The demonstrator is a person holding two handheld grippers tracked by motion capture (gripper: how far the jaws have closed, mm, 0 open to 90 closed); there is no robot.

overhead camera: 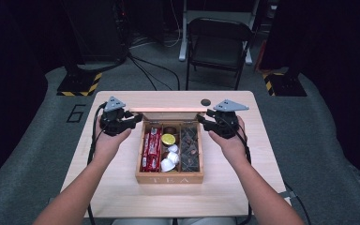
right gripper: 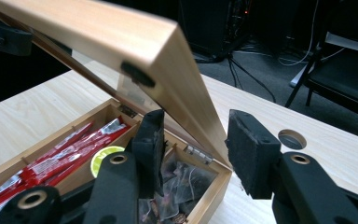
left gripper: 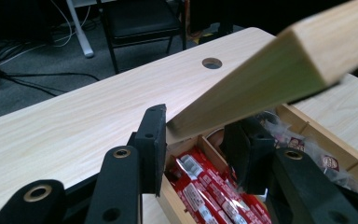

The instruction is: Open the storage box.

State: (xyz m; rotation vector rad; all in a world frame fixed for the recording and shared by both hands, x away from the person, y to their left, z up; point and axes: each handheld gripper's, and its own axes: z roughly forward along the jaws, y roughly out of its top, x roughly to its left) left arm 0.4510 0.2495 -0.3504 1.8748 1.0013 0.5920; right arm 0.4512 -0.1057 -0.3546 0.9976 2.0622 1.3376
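Both grippers at the raised lid of the tea box

The wooden tea box (overhead camera: 169,178) sits mid-table, its front toward the near edge, its lid (overhead camera: 168,110) tilted up on the hinges at the far side. The left gripper (overhead camera: 132,118) has its jaws apart around the lid's left end — the right gripper (overhead camera: 202,119), jaws apart too, straddles the right end. Inside, left to right: red sachets (overhead camera: 152,147), capsules (overhead camera: 170,151), dark tea bags (overhead camera: 190,147).

Both forearms were bare, without sleeves. Each black gripper (overhead camera: 138,117) (overhead camera: 200,119) carried a grey triangular plate, brass-ringed pivots and a trailing black cable.
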